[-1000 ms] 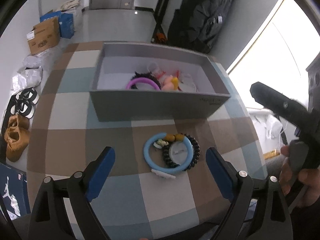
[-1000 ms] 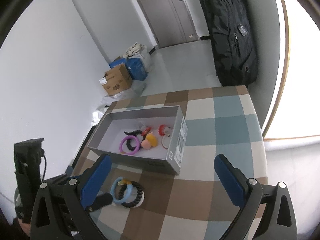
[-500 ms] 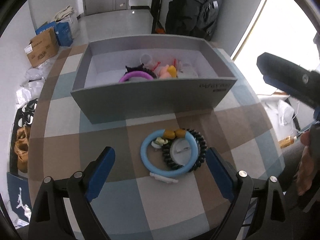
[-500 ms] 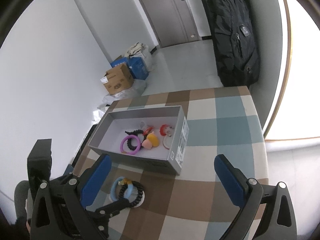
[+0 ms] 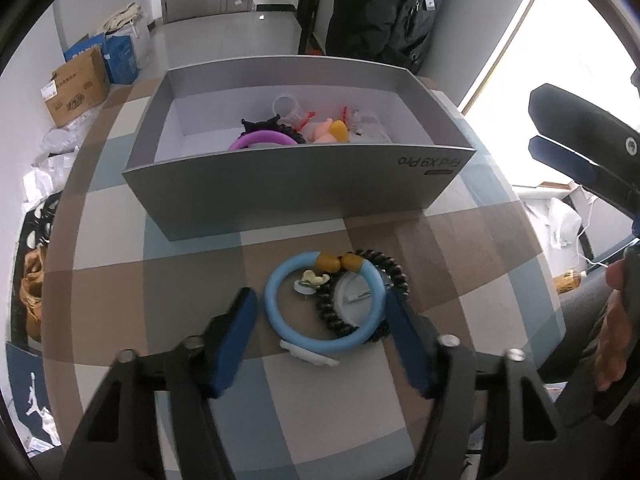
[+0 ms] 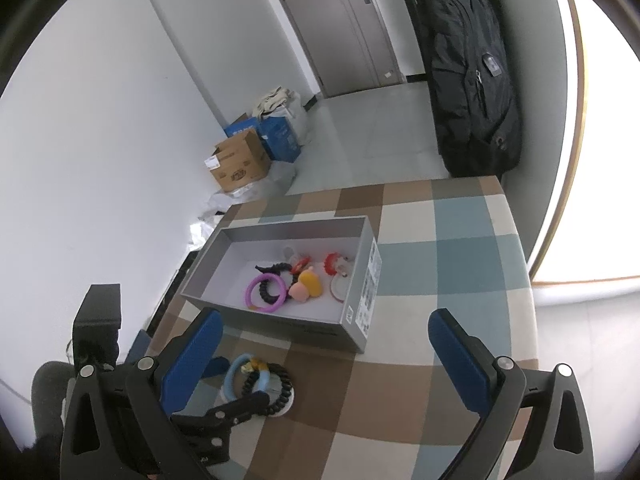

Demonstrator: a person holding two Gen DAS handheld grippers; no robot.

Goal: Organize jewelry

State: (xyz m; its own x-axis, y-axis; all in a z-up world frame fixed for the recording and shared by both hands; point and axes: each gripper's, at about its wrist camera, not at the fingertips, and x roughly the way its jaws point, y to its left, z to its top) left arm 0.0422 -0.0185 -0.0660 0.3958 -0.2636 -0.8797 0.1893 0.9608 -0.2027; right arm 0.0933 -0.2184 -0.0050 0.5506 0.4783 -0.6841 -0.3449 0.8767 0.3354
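A light blue rubbery ring bracelet with two amber beads lies flat on the checked worktop, near its front edge, overlapping a black coiled spiral bracelet and a small round white dish. A little cream charm sits inside the blue ring, and a white clip-like piece peeks out beneath its near side. The left gripper straddles this pile with its blue pads on either side; its jaws have just been closing and stand at a middling width, the right pad at the edge of the black coil, the left pad just beside the blue ring with a sliver of worktop between.

Behind the pile, toward the worktop's middle, stands an open grey cardboard box. Inside it lie a purple ring bracelet, a black hair tie, a pink and yellow toy-like piece and red-trimmed trinkets.

The right gripper hovers at the worktop's right side with jaws wide and nothing between them. A hand shows at its handle.
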